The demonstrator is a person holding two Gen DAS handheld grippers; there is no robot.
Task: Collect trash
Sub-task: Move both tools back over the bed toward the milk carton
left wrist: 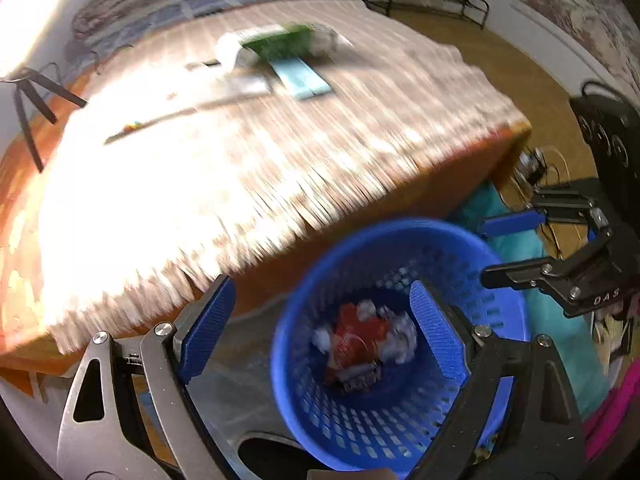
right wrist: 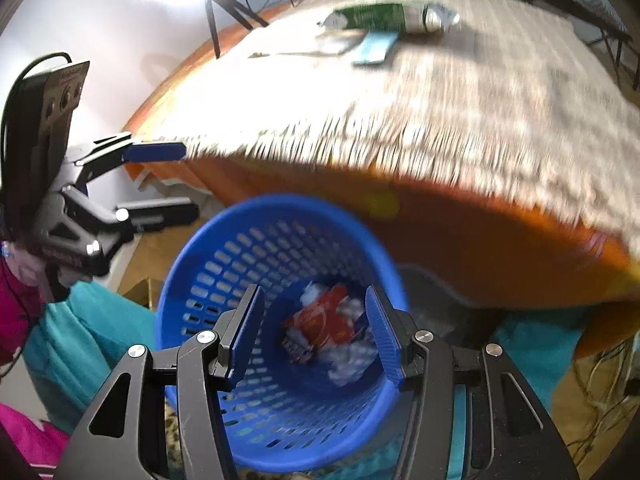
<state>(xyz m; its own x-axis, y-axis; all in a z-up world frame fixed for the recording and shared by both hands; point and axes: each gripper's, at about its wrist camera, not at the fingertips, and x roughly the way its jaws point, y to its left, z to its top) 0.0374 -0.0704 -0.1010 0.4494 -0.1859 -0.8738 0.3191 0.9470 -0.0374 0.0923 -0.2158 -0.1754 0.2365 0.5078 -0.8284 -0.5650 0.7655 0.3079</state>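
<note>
A blue perforated waste basket [left wrist: 460, 248] [right wrist: 224, 264] stands on the floor below the table's front edge. Inside lie a red wrapper [left wrist: 356, 338] [right wrist: 326, 320] and white crumpled paper [left wrist: 400, 340] [right wrist: 350, 360]. My left gripper [left wrist: 322, 332] hangs open over the basket's left rim, nothing between its fingers. My right gripper [right wrist: 314, 330] is open above the basket's mouth, also empty. On the far part of the table lie a green-labelled bottle [left wrist: 288, 42] [right wrist: 384, 18], a light blue card [left wrist: 306, 78] [right wrist: 376, 48], a white wrapper [left wrist: 230, 50] and a thin stick [left wrist: 160, 120].
The table [left wrist: 360, 208] [right wrist: 480, 260] is orange wood under a woven mat [left wrist: 280, 152] [right wrist: 440, 100]. A black tripod [left wrist: 32, 96] [right wrist: 224, 8] stands at its far left edge. Teal cloth [left wrist: 560, 320] [right wrist: 80, 340] and a pink sleeve [right wrist: 16, 308] flank the basket. Cables [right wrist: 608, 380] lie on the floor.
</note>
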